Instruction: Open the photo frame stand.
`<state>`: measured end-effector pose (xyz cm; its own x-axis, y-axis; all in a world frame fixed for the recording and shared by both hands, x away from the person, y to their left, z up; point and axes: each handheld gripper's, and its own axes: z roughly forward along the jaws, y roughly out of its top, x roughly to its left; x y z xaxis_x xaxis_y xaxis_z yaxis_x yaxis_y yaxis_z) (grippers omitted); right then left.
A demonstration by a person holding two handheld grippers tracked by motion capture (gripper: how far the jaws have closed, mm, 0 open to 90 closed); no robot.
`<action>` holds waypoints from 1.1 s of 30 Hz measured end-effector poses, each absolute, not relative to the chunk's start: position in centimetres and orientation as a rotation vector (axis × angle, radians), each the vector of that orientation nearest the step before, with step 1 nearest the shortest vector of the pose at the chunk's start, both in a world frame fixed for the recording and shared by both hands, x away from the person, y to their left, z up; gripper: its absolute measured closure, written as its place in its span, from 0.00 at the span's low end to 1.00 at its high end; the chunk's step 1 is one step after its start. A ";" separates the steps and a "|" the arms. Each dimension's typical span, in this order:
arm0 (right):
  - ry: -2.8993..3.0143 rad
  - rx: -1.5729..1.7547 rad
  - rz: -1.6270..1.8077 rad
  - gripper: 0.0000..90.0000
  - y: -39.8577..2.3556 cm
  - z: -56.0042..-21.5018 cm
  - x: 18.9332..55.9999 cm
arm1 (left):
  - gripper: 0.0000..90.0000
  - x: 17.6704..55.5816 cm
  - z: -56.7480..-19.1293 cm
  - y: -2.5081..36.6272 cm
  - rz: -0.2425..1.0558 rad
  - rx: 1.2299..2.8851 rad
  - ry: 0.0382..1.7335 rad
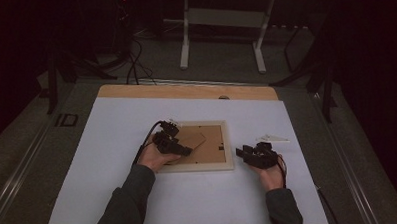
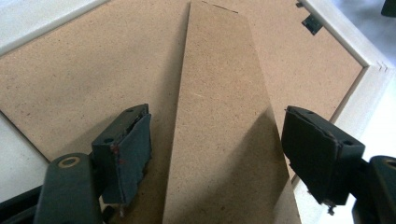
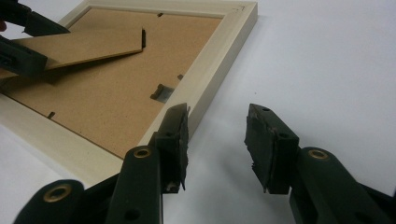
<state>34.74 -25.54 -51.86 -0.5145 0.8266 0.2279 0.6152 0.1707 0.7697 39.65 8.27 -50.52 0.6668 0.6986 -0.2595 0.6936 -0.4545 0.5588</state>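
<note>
Left tool (image 2: 215, 154) astride raised stand flap (image 2: 219, 116).

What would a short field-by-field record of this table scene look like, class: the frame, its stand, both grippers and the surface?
object: pale wooden picture frame, face down, brown fibreboard back up
stand: brown fibreboard easel flap, raised off the back at one end
left gripper: jaws open either side of the flap, pads not pressing it
right gripper: open, nothing between the jaws, beside the frame's edge
surface: white sheet over a wooden table
other: small white piece right of the frame
</note>
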 end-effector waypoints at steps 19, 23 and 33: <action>2.210 1.393 1.258 0.65 -25.4 -52.0 34.8 | 0.45 39.1 -50.3 7.7 0.065 2.292 0.999; 2.221 1.387 1.252 0.65 -25.0 -52.1 34.8 | 0.45 38.9 -50.3 7.6 0.086 2.293 0.993; 2.241 1.372 1.247 0.65 -24.3 -52.2 34.7 | 0.45 38.4 -50.2 7.4 0.145 2.301 0.977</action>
